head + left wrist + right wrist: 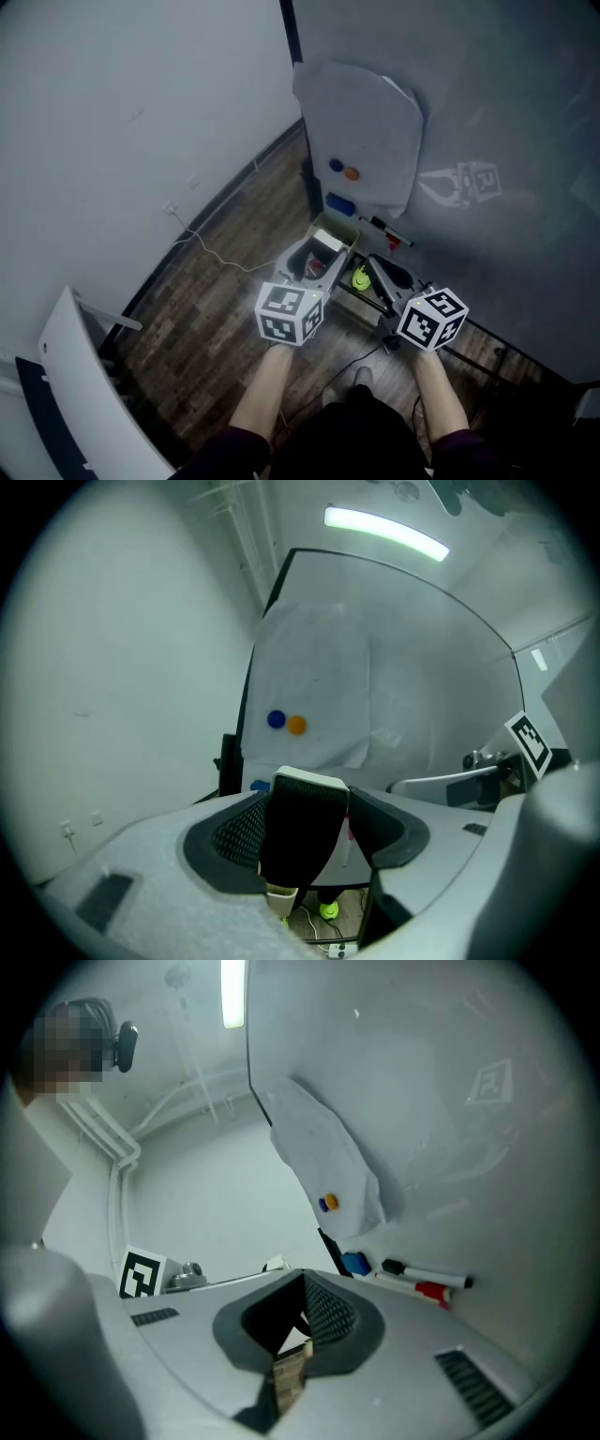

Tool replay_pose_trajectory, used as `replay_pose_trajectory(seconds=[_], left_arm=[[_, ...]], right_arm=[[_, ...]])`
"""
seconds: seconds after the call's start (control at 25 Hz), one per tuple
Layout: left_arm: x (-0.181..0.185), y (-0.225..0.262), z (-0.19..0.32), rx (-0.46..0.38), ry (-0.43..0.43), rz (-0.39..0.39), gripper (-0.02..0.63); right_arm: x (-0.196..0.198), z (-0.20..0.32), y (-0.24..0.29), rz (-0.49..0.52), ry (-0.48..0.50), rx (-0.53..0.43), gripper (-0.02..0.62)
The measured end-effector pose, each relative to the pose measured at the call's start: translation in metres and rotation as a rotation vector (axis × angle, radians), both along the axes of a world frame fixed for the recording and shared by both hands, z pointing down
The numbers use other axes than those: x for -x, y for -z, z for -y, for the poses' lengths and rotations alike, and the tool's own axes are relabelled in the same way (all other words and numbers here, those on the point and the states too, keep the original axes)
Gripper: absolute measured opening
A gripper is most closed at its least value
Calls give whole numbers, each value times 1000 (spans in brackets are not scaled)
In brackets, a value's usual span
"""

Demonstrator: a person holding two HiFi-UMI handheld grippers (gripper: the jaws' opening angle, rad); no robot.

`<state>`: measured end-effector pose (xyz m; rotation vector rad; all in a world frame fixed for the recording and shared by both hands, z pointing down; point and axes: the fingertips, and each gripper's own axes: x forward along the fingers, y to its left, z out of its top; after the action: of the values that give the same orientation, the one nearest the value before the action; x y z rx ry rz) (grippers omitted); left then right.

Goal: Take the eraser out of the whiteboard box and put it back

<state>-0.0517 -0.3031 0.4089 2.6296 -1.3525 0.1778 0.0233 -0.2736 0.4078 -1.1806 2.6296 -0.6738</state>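
My left gripper (322, 251) (305, 841) is shut on the eraser (328, 241) (302, 822), a black felt block with a white back, held upright in the air in front of the whiteboard (487, 112). A small blue box (339, 204) (354, 1263) sits on the board's lower edge, with a black marker (384, 228) (427, 1272) and a red-capped one beside it. My right gripper (382, 274) (295, 1335) hangs just right of the left one, its jaws together with nothing between them.
A sheet of paper (361, 122) is pinned to the board by a blue magnet (336, 166) and an orange one. A white wall stands at left, a cable (216, 253) trails over the wooden floor, and a green object (361, 278) lies below the grippers. A white panel (84, 394) leans at lower left.
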Motion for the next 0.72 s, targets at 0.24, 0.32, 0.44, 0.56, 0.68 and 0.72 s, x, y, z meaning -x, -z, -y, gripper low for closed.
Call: replay_pose_trajectory(seconds=[0.24,0.32,0.44,0.56,0.68,0.72], left_arm=[[-3,57,-18,-120,-11,-20,265],[-2,80,-25,-164,-11,-33,265],[-1,114,-39,-236,-12,-42,265],[0,140,-52,-296,-8,-59,265],[3,152,-61,-333,6,-72,262],[5,154,-63,-339,11,-73,261]], right_arm=[[-4,-6,45,14,4,-97,3],[-5,-10,65,18,7,-143,3],[-6,-20,95,26,15,-214,3],[-6,-29,117,30,20,-262,3],[-5,-36,126,30,24,-283,3],[-4,-38,128,31,26,-288,3]])
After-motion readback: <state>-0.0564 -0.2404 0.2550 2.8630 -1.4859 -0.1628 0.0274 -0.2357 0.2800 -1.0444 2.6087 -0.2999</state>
